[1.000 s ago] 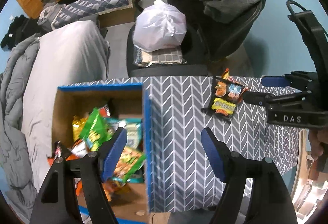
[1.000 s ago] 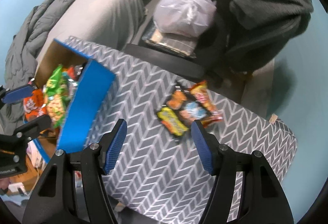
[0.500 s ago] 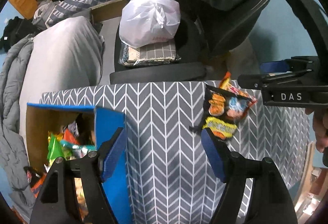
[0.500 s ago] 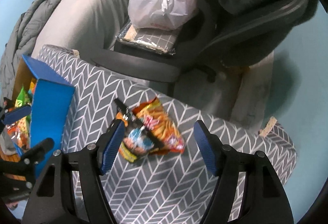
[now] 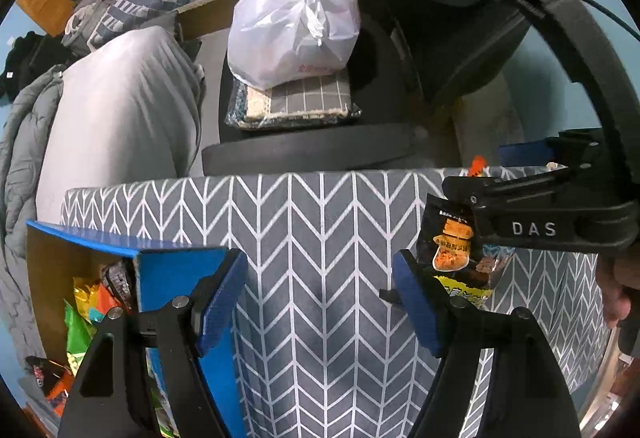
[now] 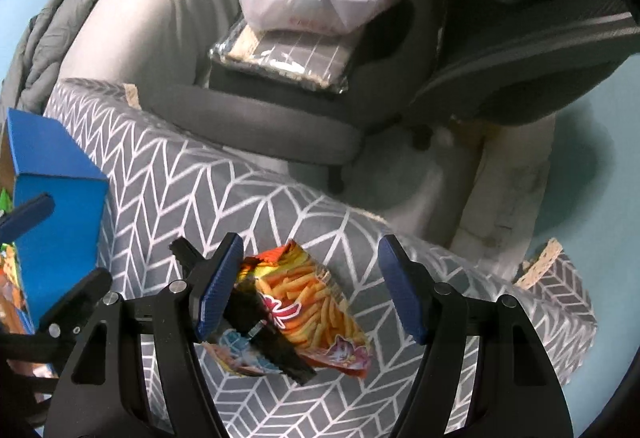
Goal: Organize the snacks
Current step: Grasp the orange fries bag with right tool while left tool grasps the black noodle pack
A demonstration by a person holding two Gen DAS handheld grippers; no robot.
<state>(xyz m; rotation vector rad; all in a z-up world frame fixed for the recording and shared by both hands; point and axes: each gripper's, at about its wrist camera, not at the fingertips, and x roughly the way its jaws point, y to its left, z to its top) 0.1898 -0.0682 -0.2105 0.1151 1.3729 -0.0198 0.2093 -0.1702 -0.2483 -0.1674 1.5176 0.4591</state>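
A small pile of snack packets lies on the grey chevron table point(image 5: 320, 238). In the right wrist view an orange fries packet point(image 6: 312, 294) sits on top with a black packet point(image 6: 276, 346) under it. My right gripper point(image 6: 310, 290) is open and straddles this pile, low over it. In the left wrist view the black packet point(image 5: 452, 258) shows at right beneath the right gripper point(image 5: 516, 173). My left gripper point(image 5: 318, 298) is open and empty over the table middle. A blue-edged cardboard box point(image 5: 176, 266) holds several snacks point(image 5: 88, 306) at left.
An office chair point(image 5: 304, 149) with a white plastic bag point(image 5: 292, 25) and a cushion stands just beyond the table's far edge. A bed with grey bedding point(image 5: 120, 109) lies at the left. The blue box also shows in the right wrist view point(image 6: 56, 205).
Both grippers moved forward and right. The right gripper came down over the snack pile, which now lies between its fingers. The box has slid toward the left edge of both views.
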